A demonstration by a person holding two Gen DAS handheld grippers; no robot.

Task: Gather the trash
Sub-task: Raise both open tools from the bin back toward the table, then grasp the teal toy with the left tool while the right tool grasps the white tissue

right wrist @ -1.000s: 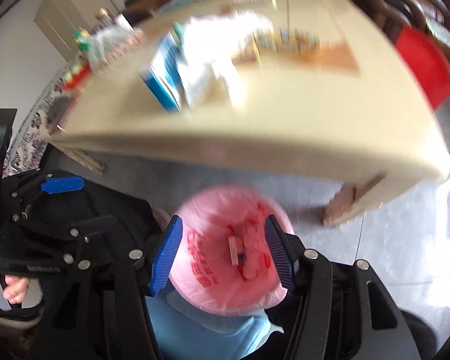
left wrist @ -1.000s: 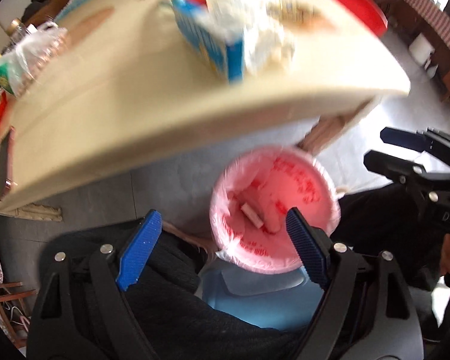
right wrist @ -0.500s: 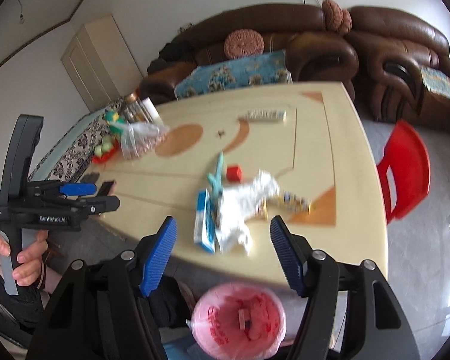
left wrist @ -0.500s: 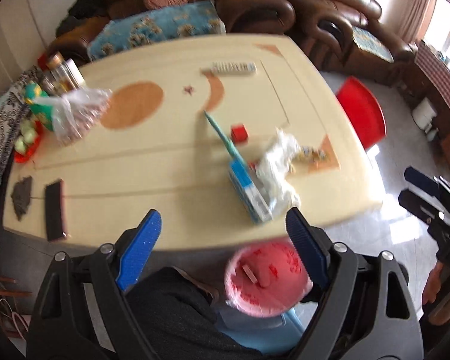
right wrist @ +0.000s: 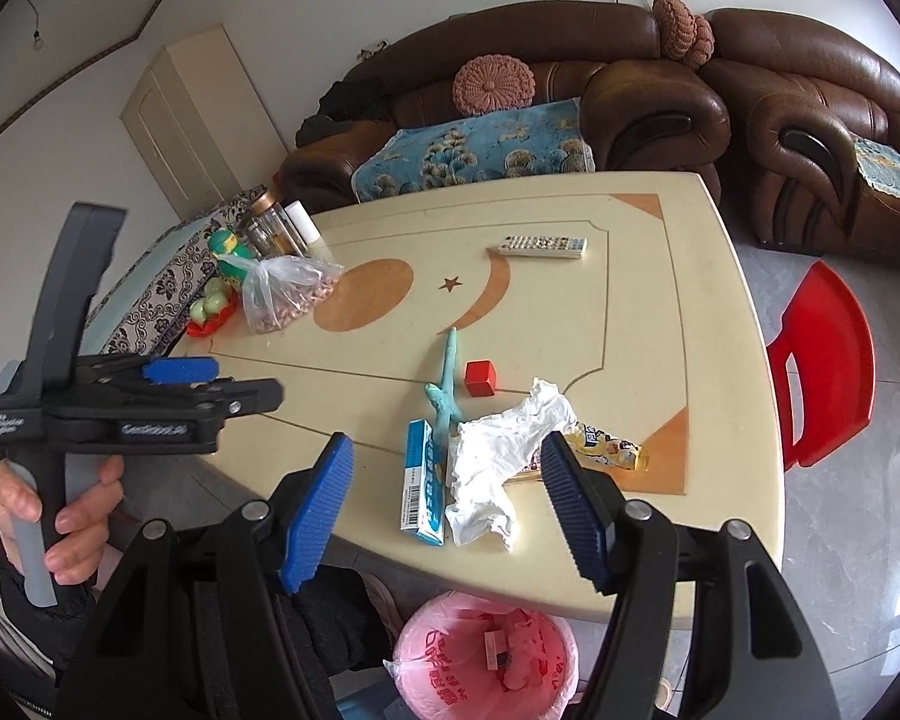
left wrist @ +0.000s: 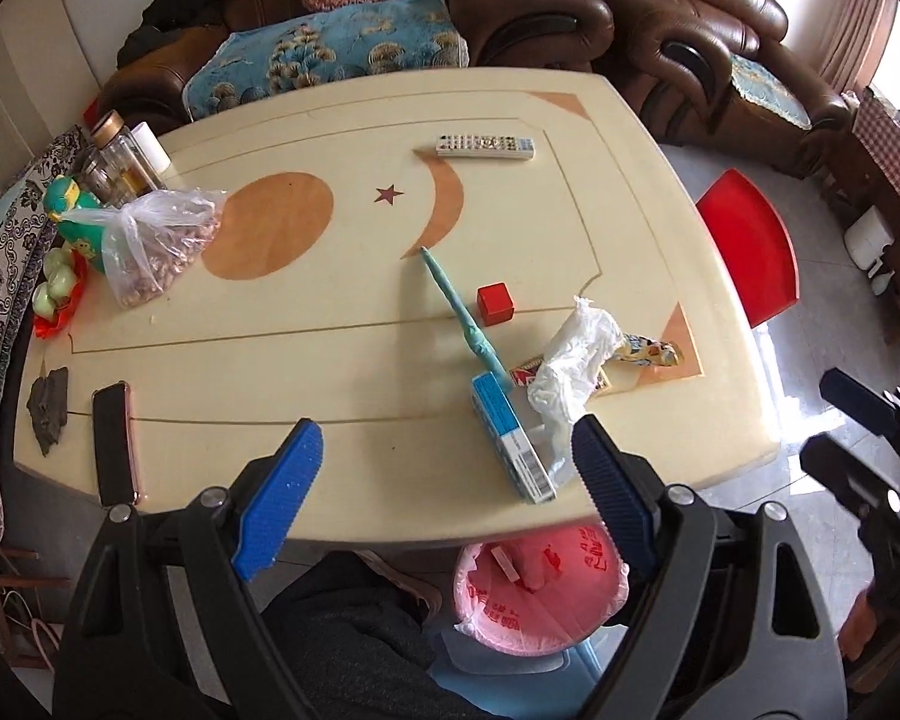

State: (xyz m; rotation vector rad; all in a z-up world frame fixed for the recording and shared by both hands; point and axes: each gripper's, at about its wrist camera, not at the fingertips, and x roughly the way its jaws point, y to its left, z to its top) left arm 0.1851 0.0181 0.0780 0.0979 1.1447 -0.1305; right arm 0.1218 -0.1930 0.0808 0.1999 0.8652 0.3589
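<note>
Trash lies near the cream table's [left wrist: 342, 324] front right corner: a crumpled white plastic bag [left wrist: 576, 360] [right wrist: 498, 456], a blue and white box [left wrist: 513, 441] [right wrist: 423, 483], a teal stick-shaped wrapper [left wrist: 459, 312] [right wrist: 447, 384], a yellow snack wrapper [left wrist: 648, 354] [right wrist: 609, 447] and a red cube [left wrist: 495, 303] [right wrist: 480, 378]. A bin with a pink bag [left wrist: 540, 591] [right wrist: 486, 654] stands on the floor under the table edge and holds a few scraps. My left gripper [left wrist: 444, 492] and right gripper [right wrist: 447, 513] are open, empty, above the table's front edge.
On the table are a remote [left wrist: 485, 146], a phone [left wrist: 114, 441], a dark lump [left wrist: 48, 408], a clear bag of nuts [left wrist: 150, 246], jars [left wrist: 120, 162] and a green toy [left wrist: 72, 210]. A red chair [left wrist: 750, 246] stands at the right. Brown sofas [right wrist: 510, 96] stand behind.
Both grippers have risen and tilted up from over the pink-lined bin to above the table's front edge. Both stay open and empty.
</note>
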